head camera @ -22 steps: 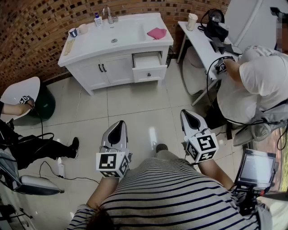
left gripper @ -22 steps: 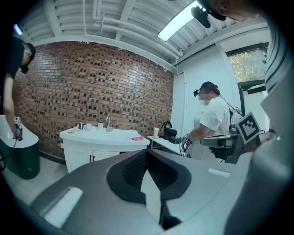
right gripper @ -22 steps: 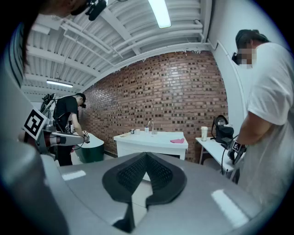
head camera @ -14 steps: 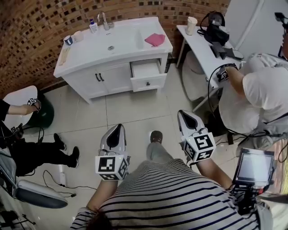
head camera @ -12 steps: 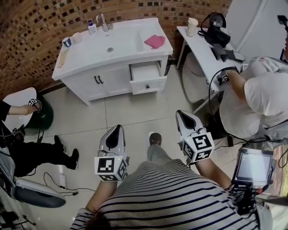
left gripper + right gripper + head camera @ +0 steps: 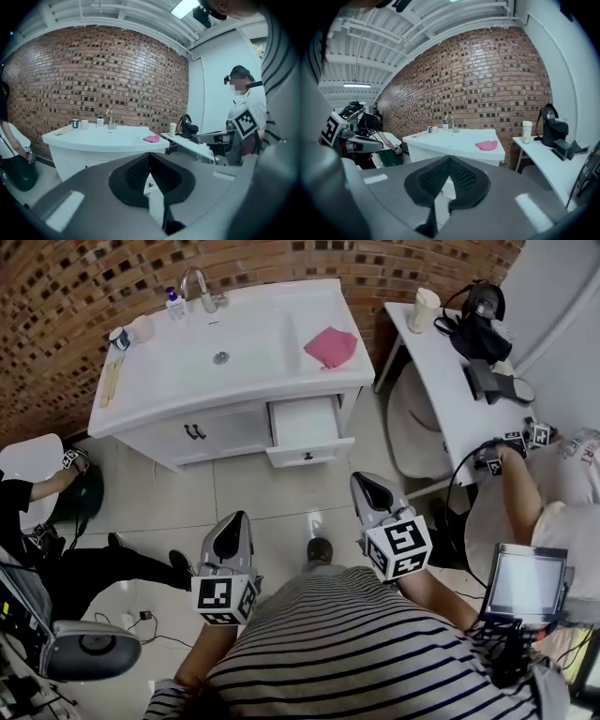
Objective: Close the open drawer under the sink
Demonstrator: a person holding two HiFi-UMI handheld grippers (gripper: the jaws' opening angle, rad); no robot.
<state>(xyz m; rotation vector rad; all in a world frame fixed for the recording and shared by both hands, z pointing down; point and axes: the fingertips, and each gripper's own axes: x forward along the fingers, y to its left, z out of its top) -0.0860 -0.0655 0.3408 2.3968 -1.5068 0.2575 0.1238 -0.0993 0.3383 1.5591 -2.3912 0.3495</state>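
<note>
The white sink cabinet [image 6: 187, 409] stands against the brick wall, with its right-hand drawer [image 6: 305, 432] pulled out and open. A pink cloth [image 6: 330, 346] lies on the counter above it. My left gripper [image 6: 231, 521] and right gripper [image 6: 364, 482] hover over the tiled floor a step short of the cabinet, both shut and holding nothing. In the left gripper view the left gripper [image 6: 149, 154] points at the cabinet, and the drawer front [image 6: 150, 183] shows through the hollow of its jaws. In the right gripper view the right gripper [image 6: 449, 158] faces the sink counter [image 6: 454, 143].
A white side table [image 6: 450, 390] with a cup [image 6: 424, 307] and black gear stands right of the cabinet. One person sits at the right [image 6: 562, 502], another at the left [image 6: 56, 559] by a green bin [image 6: 75, 493]. A faucet [image 6: 195, 282] and bottle [image 6: 172, 304] sit on the counter.
The person carrying the grippers has stepped toward the cabinet, so it appears closer and larger. Both grippers stay shut and low. The drawer is still pulled out.
</note>
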